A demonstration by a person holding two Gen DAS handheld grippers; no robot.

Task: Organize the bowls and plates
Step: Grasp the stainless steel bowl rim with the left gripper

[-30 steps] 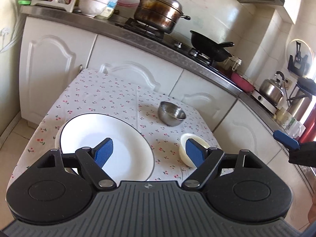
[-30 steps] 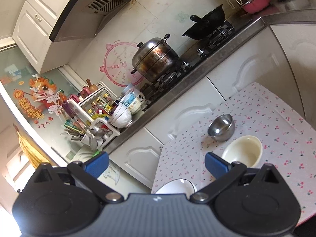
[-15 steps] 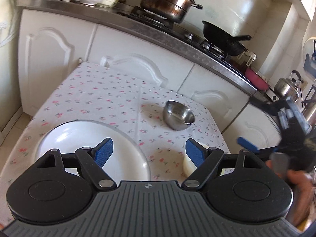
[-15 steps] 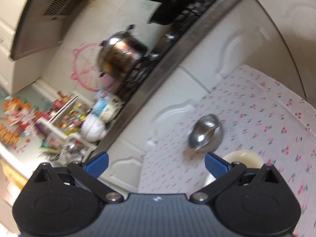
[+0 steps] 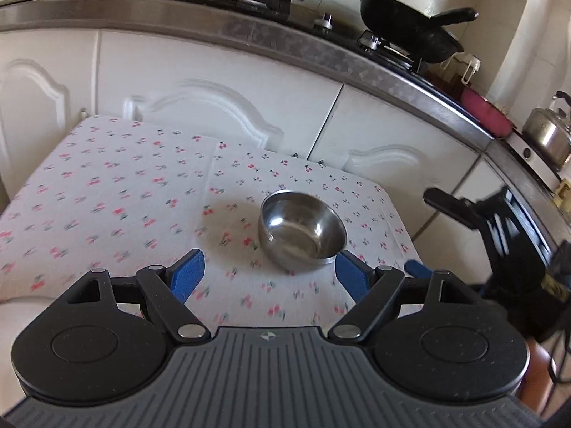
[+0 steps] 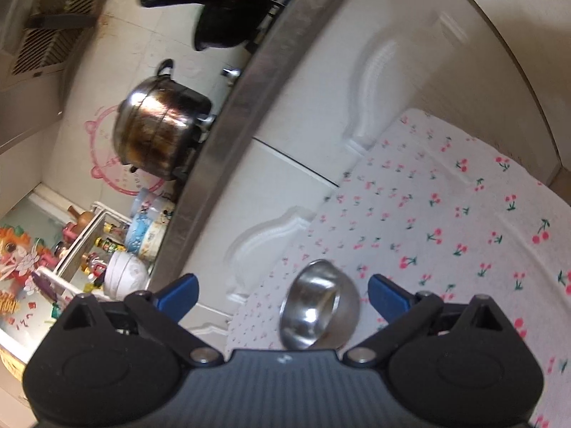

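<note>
My right gripper [image 6: 282,294]: jaws spread wide and just easing inward – the pads press on nothing.
Steel bowl [image 6: 319,308]: sits between my right fingers, closer to the right pad, clear of both, upright on the cherry-print cloth [image 6: 446,235].
My left gripper [image 5: 269,273]: jaws wide too, holding nothing.
Bowl from my left side: the steel bowl [image 5: 302,230] lies just ahead of the tips, over toward my right finger [image 5: 351,278] – I cannot tell whether the rim touches it.
Beyond: white cabinet doors [image 5: 221,107], then the counter with a black wok [image 5: 407,28].
</note>
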